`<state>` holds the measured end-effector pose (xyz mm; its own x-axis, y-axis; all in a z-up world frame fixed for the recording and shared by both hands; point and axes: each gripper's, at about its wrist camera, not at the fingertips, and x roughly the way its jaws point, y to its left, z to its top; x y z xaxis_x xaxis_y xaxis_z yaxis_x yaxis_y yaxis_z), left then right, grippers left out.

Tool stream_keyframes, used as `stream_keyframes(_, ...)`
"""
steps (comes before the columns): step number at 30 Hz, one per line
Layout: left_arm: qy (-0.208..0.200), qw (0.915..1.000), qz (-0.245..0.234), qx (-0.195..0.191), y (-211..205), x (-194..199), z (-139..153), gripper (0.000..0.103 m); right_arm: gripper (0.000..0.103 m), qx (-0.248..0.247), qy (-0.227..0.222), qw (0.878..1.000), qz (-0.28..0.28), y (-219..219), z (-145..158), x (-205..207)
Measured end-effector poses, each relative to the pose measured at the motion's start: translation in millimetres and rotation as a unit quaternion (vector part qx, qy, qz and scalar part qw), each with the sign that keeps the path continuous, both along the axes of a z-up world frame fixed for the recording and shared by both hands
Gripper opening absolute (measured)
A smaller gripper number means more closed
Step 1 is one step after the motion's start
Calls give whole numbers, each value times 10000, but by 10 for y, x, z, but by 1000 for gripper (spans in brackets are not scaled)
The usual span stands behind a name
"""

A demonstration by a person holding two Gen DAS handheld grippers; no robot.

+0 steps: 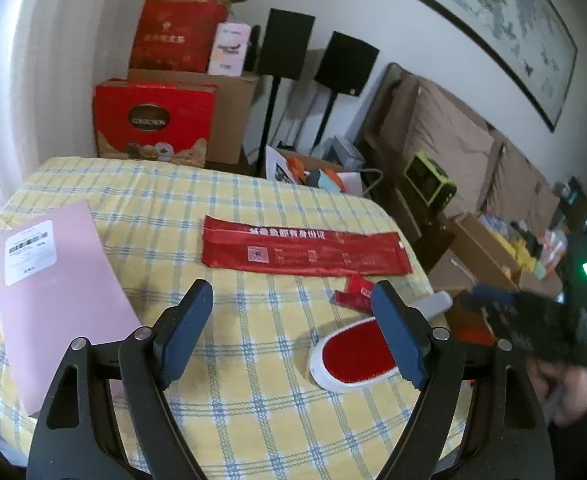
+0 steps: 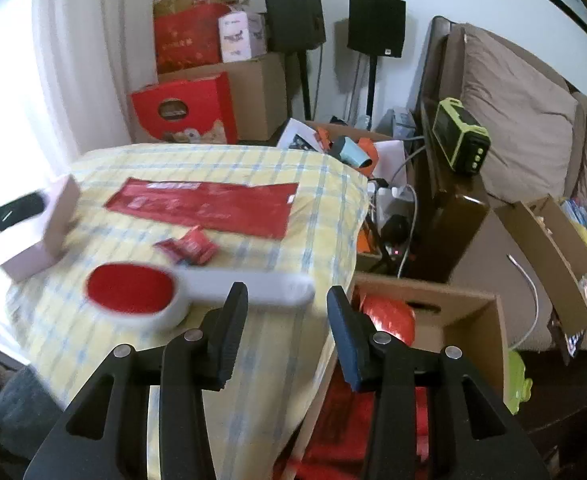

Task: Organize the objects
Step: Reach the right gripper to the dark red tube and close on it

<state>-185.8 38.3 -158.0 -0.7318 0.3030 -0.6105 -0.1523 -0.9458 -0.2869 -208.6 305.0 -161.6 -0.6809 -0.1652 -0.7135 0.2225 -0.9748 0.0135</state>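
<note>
— Yellow checked cloth [image 1: 229,200] is seen spread over a table [image 2: 333,200] in a cluttered living room. What is laid out on it?

— A lint brush [image 2: 165,296], white with a red oval pad, is placed near the table's edge, its handle pointed toward 3 o'clock in the right wrist view. Small red packets [image 2: 189,246] are found just beyond it at 12 o'clock, and a long red pouch [image 2: 209,204] further back. A pink box [image 1: 57,296] is set well apart at 9 o'clock in the left wrist view.

— And the tools?

— The left gripper [image 1: 289,332] is held spread wide over bare cloth, nothing between its pads. The right gripper [image 2: 287,330] is parted too, the brush handle lying just past its fingertips, not pinched. A cardboard box [image 2: 445,320] with red contents is seen beside the table at 3 o'clock.
</note>
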Motion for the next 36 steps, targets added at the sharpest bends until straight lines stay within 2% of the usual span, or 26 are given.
stream_keyframes(2,6,10000,-21,-34,4,-3,-26,80,27,-35,11,10000,-78,52,-43,-173)
stream_keyframes(5,-127,9999,-41,11,-10,-68,-110,80,17,-306,-196,9991,-195,158,-138,-422)
stream_keyframes(10,-546,9983,-170,64,-6,-196,-328,80,16,-388,-672,9970,-28,121,-287,-603)
stream_keyframes(13,-815,9962,-295,67,41,-249,-450,79,14,-557,-978,9936,113,60,-389,-546)
stream_keyframes(18,-972,9938,-530,140,111,-266,-523,78,13,-780,-1152,9896,372,-41,-360,-371)
stream_keyframes(22,-1183,9905,-679,164,154,-271,-537,77,13,-481,-1280,9871,835,-297,-340,-212)
stream_keyframes(26,-1045,9919,-690,213,161,-234,-411,77,13,-200,-1186,9828,1402,-614,-271,-85)
stream_keyframes(29,-998,9927,-650,199,134,-222,-344,77,13,-58,-1048,9847,1390,-739,-265,-153)
stream_keyframes(32,-997,9936,-511,134,60,-226,-298,77,6,-239,-1121,9836,1396,-857,-305,-260)
stream_keyframes(36,-949,9949,-263,229,-97,-251,-228,77,6,-507,-1142,9785,1640,-1156,-353,-266)
